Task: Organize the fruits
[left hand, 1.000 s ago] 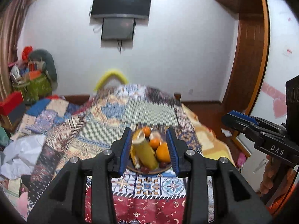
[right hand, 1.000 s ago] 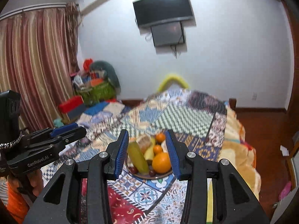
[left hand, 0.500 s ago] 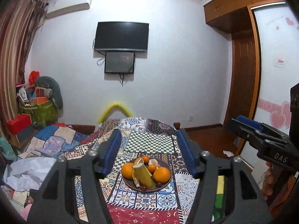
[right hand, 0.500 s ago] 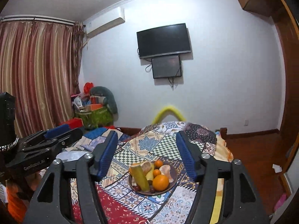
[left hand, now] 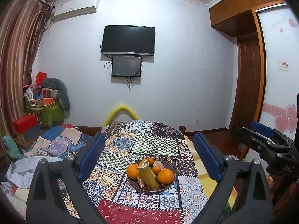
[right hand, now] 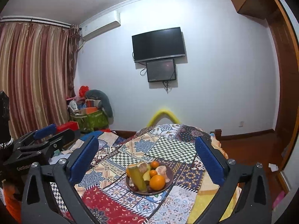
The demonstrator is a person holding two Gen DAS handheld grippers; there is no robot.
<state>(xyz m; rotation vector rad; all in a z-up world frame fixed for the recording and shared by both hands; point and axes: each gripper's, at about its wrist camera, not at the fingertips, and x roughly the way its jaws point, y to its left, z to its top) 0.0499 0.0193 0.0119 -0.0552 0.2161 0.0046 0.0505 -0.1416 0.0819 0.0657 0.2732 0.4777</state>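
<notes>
Now both tools [left hand: 147, 149] [right hand: 147, 152] wide open, empty; green stalk [left hand: 149, 176] leaning lengthwise toward them on plate [left hand: 169, 186].

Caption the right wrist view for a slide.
Right gripper open above a plate of oranges and other fruit on a patchwork quilt.

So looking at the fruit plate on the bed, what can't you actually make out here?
- Small dark fruits at the plate front: too small to identify, both views.
- Left orange: nearly hidden behind the green stalk in the right wrist view.
- Near edge of the bedspread: cut off by both views' bottom frame and tongs.
</notes>
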